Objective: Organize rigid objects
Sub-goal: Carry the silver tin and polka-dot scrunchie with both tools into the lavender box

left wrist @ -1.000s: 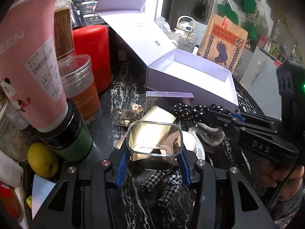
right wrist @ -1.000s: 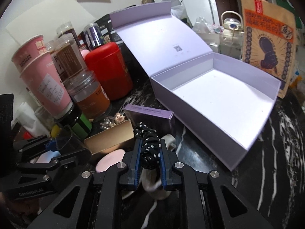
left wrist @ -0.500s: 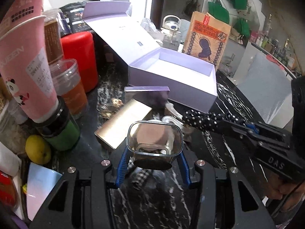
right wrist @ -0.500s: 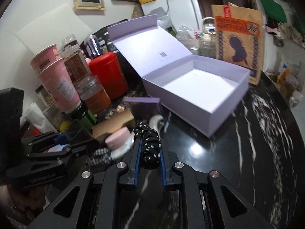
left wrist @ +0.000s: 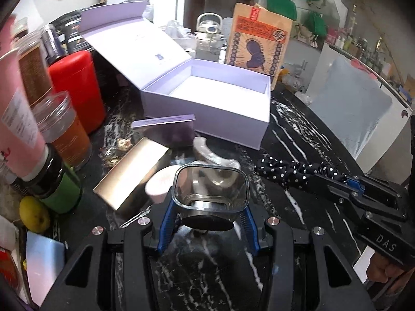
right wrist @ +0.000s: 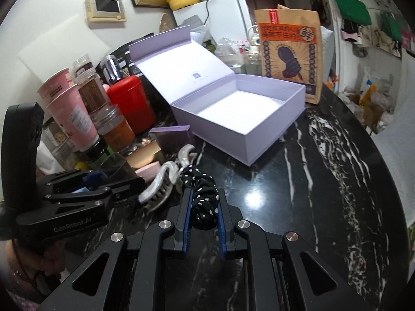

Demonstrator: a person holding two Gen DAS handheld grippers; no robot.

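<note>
My left gripper [left wrist: 208, 207] is shut on a clear square glass container [left wrist: 210, 189] and holds it above the dark marble table. My right gripper [right wrist: 203, 207] is shut on a black polka-dot hair bow [right wrist: 199, 194], which also shows in the left wrist view [left wrist: 298, 172]. An open lilac gift box [left wrist: 207, 103] with its lid tilted back stands beyond both grippers; it shows empty in the right wrist view [right wrist: 241, 108]. On the table lie a gold box [left wrist: 129, 176], a small purple box [left wrist: 166, 132], a pink round case [left wrist: 159, 186] and a pearly hair claw [right wrist: 166, 184].
Jars, a red canister [left wrist: 77, 88], pink cups [left wrist: 18, 119] and a green-banded jar [left wrist: 59, 191] crowd the left side. A lemon [left wrist: 35, 213] lies at the lower left. A brown paper bag [right wrist: 290, 51] and a glass kettle [left wrist: 210, 39] stand behind the box.
Both grippers have pulled back and up from the pile with their objects. The hair claw and pink case now lie uncovered. The box appears farther away.
</note>
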